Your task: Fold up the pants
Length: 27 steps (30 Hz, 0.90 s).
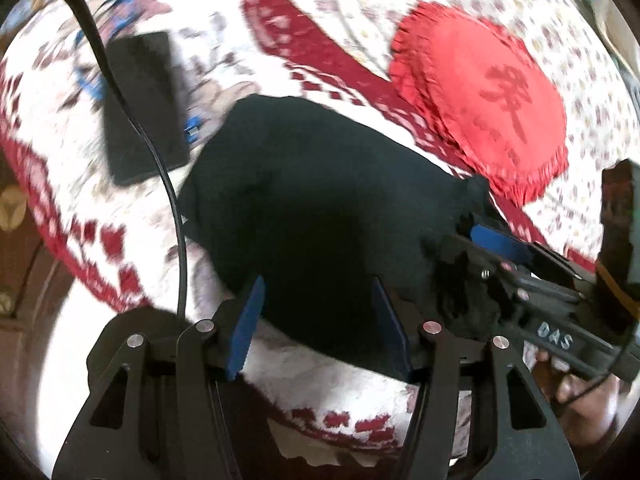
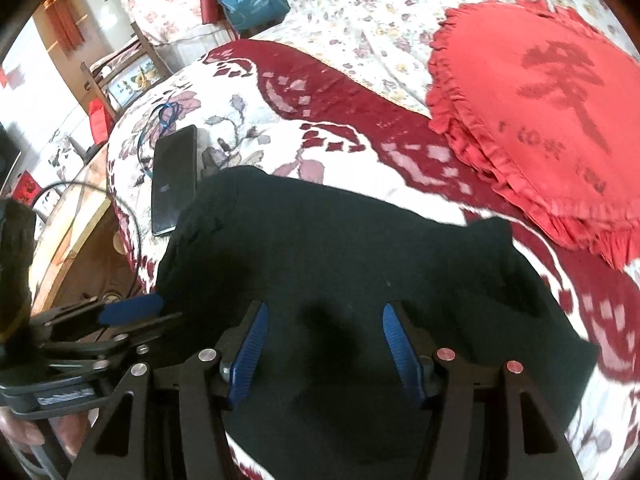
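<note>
Item one, the bed under a white blanket (image 2: 256,120) with dark red pattern, on it my folded black pants (image 2: 360,264) beside the phone. Next, a red frilled cushion (image 2: 532,112) bearing a large dark character and blurred small lettering, then the black phone (image 2: 174,180). My left gripper (image 1: 320,320), jaws apart over the pants' edge, grips nothing; my right gripper (image 2: 324,344), likewise parted and empty above the pants, shows "DAS".

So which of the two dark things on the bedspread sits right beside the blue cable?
The phone, a flat, glossy black slab near the bed's edge, with the blue cable looped just behind it. The other, the black pants, is a soft folded bundle below both grippers.
</note>
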Each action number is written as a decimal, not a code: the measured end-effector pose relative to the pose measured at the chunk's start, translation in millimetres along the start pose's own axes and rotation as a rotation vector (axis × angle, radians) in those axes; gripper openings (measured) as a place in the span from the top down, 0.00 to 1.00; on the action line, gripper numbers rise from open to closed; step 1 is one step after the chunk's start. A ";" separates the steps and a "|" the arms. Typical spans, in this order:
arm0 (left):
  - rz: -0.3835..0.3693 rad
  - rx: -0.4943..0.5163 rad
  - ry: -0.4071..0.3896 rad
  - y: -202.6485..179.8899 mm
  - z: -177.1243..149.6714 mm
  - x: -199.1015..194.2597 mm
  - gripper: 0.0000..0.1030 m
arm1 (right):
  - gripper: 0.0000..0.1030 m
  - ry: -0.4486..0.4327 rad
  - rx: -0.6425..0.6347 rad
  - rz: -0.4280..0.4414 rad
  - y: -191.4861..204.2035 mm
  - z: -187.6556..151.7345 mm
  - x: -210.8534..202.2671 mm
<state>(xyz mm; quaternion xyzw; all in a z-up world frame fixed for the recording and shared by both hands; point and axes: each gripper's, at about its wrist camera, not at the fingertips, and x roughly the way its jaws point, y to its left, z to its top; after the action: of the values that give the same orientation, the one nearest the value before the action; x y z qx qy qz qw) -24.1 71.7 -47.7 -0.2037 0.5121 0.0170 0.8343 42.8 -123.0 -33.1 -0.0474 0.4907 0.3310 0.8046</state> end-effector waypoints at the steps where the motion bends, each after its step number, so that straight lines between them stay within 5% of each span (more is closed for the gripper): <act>1: -0.003 -0.024 -0.002 6.9 -0.6 -1.6 0.34 | 0.43 0.000 -0.002 0.005 0.7 2.2 2.1; 13: -0.008 -0.210 0.031 52.0 -7.6 9.8 0.33 | 0.35 0.025 -0.109 0.073 36.2 69.4 47.6; 27: -0.039 -0.231 0.044 47.6 2.1 34.7 0.22 | 0.28 0.092 -0.102 0.166 53.8 97.6 124.5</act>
<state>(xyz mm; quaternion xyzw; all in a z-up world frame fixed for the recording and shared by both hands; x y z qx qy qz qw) -17.1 109.8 -92.1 -0.3086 0.5210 0.0551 0.7939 122.8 18.5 -71.8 -0.0626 0.5120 0.4184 0.7476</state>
